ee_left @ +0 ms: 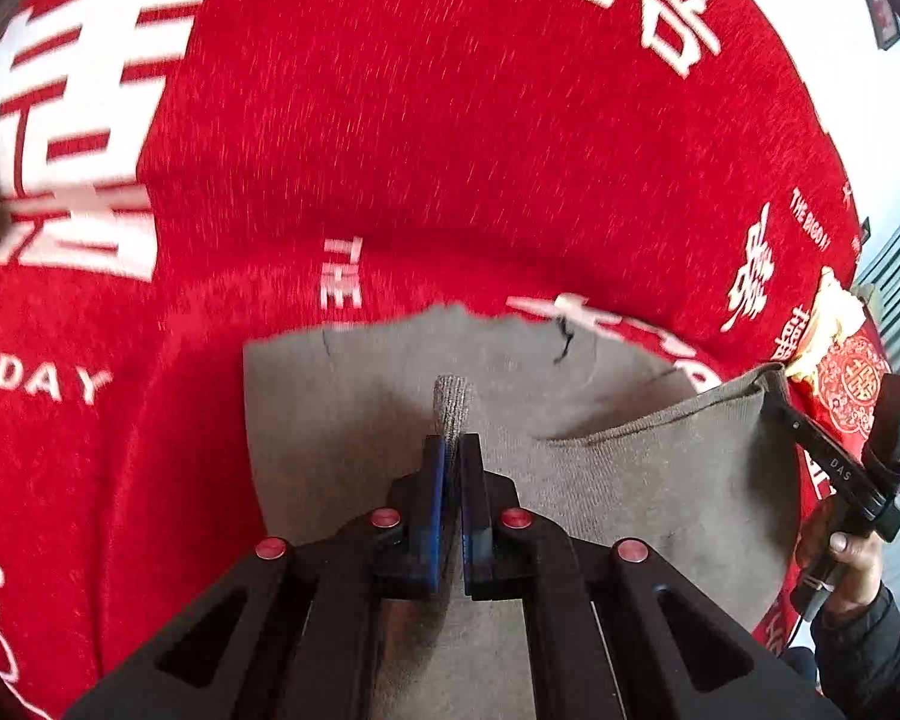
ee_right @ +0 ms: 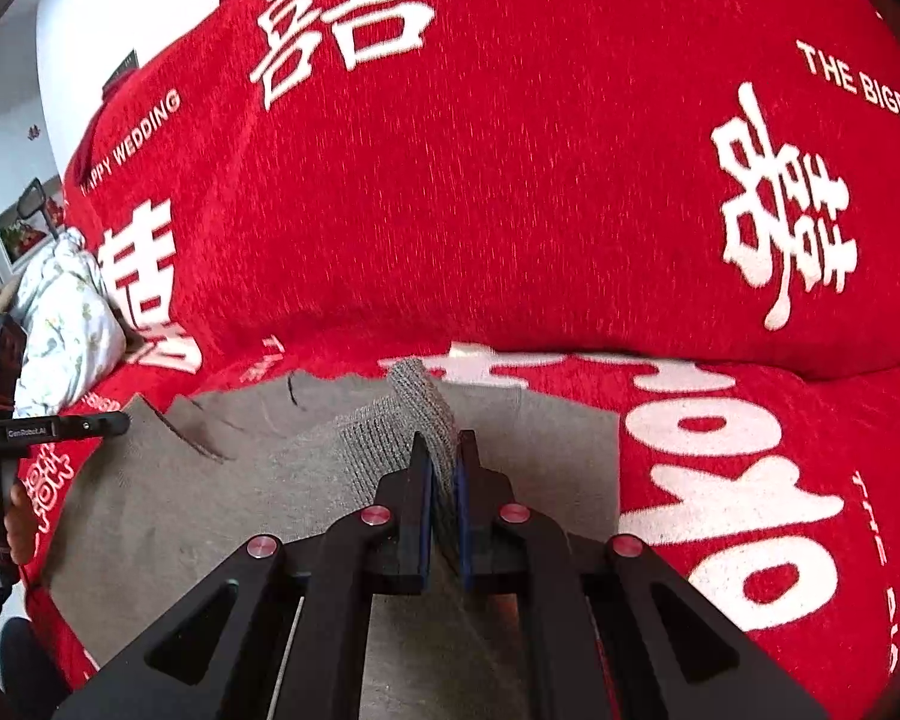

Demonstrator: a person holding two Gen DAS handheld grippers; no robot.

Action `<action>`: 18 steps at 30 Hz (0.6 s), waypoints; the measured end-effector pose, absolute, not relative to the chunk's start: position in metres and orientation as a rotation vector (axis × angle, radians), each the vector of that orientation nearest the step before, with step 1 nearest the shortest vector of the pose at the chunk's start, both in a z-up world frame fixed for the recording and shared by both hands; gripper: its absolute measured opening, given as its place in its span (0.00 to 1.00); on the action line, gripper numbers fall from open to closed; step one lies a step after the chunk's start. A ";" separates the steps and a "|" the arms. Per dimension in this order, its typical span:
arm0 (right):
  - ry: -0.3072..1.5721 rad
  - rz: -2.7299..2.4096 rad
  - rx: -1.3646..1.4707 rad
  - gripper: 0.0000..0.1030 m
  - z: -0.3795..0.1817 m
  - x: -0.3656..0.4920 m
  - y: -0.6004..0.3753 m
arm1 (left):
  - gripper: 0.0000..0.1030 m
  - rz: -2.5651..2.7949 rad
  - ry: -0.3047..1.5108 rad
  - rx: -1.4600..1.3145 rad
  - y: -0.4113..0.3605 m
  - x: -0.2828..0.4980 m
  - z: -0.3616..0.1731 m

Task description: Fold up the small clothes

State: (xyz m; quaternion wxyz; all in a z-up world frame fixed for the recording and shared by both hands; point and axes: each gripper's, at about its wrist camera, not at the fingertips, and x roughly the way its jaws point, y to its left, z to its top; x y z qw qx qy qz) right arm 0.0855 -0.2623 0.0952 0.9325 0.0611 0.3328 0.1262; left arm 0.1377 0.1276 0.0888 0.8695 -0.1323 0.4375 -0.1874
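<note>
A small grey knitted garment [ee_left: 342,420] lies spread on the red sofa cover [ee_left: 390,150]. My left gripper [ee_left: 453,447] is shut on a pinched-up fold of this knit, and a ribbed tuft of it sticks out past the fingertips. In the right wrist view, my right gripper [ee_right: 444,450] is shut on a lifted edge of the same garment [ee_right: 180,498], which bunches up between the pads. The right gripper [ee_left: 780,405] also shows at the garment's raised right corner. The left gripper [ee_right: 111,423] shows at the garment's left edge.
The red cover [ee_right: 510,180] with white characters runs up over a back cushion behind the garment. A white floral bundle [ee_right: 66,324] lies at the far left. A red and gold packet [ee_left: 840,372] sits at the right edge, near a person's hand [ee_left: 840,564].
</note>
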 end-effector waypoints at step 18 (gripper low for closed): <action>0.733 0.196 0.155 0.07 0.091 0.155 -0.261 | 0.05 -0.320 0.908 -0.304 0.120 0.201 0.092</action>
